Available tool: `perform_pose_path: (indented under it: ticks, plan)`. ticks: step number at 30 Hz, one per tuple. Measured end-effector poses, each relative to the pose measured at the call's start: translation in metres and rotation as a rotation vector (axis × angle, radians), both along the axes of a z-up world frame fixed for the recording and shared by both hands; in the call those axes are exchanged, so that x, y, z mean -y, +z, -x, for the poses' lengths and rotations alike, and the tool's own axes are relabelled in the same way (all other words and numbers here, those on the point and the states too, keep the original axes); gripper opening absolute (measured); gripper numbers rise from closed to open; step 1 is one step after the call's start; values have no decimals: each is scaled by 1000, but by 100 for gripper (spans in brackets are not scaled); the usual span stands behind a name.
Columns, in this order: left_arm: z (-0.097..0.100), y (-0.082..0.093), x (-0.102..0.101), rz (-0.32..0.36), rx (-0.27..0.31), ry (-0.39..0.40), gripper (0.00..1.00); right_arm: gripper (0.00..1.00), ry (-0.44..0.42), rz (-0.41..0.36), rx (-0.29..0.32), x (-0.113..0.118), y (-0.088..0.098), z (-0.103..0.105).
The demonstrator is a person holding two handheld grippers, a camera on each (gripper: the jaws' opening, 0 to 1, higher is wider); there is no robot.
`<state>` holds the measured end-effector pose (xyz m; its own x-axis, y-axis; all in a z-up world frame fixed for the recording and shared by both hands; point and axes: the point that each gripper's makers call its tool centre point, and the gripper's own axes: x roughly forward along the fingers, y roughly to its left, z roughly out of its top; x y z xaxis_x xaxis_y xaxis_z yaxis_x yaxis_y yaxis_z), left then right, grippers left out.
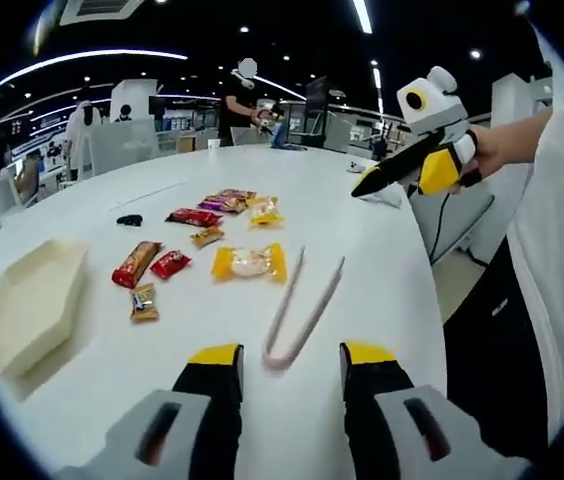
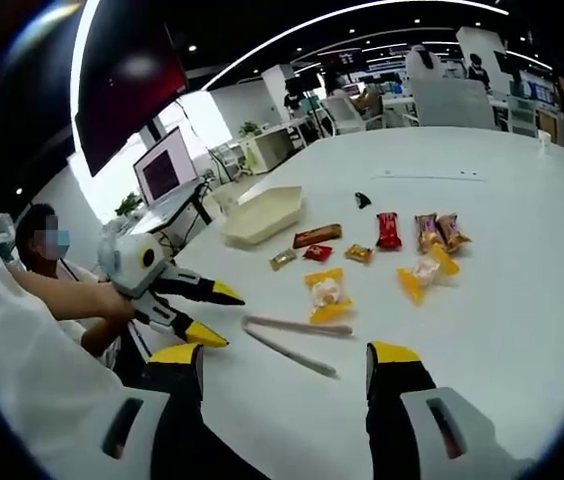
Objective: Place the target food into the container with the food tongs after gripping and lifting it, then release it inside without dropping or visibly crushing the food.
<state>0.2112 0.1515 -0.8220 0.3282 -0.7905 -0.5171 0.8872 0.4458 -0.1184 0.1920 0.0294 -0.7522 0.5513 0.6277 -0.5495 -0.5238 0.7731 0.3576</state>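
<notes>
I am holding my left gripper [image 1: 290,362] spread and empty at the lower centre of the left gripper view, just short of the pale pink plastic tongs [image 1: 302,310] lying flat on the round white table [image 1: 362,250]; my right gripper [image 2: 286,368] is likewise gaping, grasping nothing; the yellow-wrapped pastry [image 1: 249,262] is resting mid-frame among small snack packets; the cream hexagonal tray [image 1: 32,305] is sitting at left.

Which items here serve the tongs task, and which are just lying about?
Job:
tongs
cream container
wrapped snacks
left gripper
right gripper

Lying about:
small black object
laptop
</notes>
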Motion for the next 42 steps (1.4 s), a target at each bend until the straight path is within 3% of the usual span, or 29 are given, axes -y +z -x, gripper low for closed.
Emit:
perform_pose_path:
  ticks: [20, 28, 42]
  plan:
    - [-1, -11, 8, -23, 22, -23, 24, 67, 40, 21, -10, -6, -1, 8]
    - [-3, -17, 14, -51, 45, -38, 25, 67, 70, 47, -7, -10, -1, 12]
    - [-13, -16, 26, -48, 71, -91, 20, 67, 43, 40, -11, -8, -2, 12]
